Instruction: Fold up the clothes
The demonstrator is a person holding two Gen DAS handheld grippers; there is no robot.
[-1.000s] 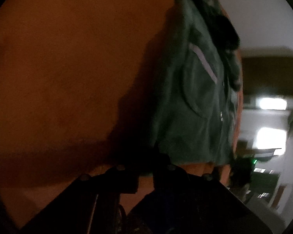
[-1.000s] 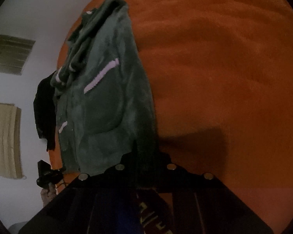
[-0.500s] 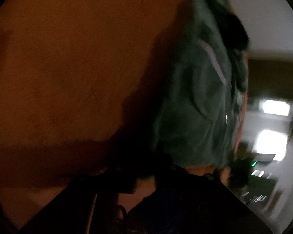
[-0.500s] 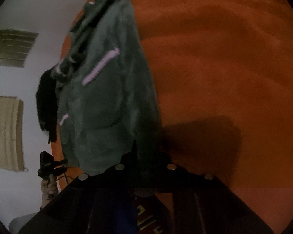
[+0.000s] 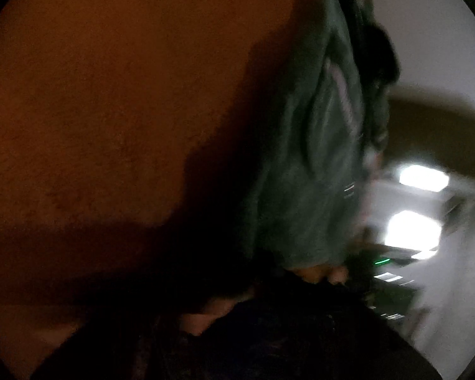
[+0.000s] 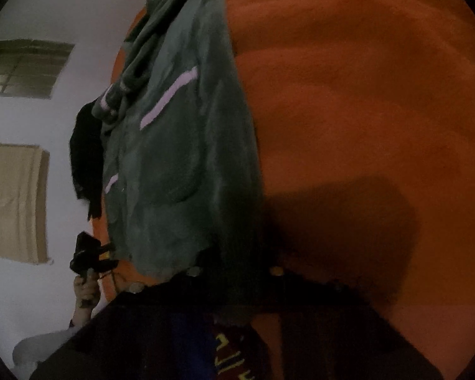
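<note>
A dark green fleece jacket (image 6: 186, 158) with pale stripes and a rounded pocket hangs stretched above an orange blanket (image 6: 364, 110). My right gripper (image 6: 234, 262) is shut on the jacket's hem edge. In the left wrist view the same jacket (image 5: 304, 164) hangs at the right, blurred. My left gripper (image 5: 262, 266) sits in deep shadow at the jacket's lower edge and appears shut on it; its fingers are hard to make out. The left gripper also shows small at the jacket's far corner in the right wrist view (image 6: 91, 253).
A black garment (image 6: 85, 164) lies at the blanket's far edge behind the jacket. White wall, a window (image 6: 25, 66) and a beige hanging cloth (image 6: 12, 202) lie beyond. Bright lights (image 5: 421, 183) and dark furniture show in the left wrist view.
Both grippers have risen with the jacket, which now hangs more upright and narrower. The left wrist view has swung and blurred, and the jacket has shifted right in it.
</note>
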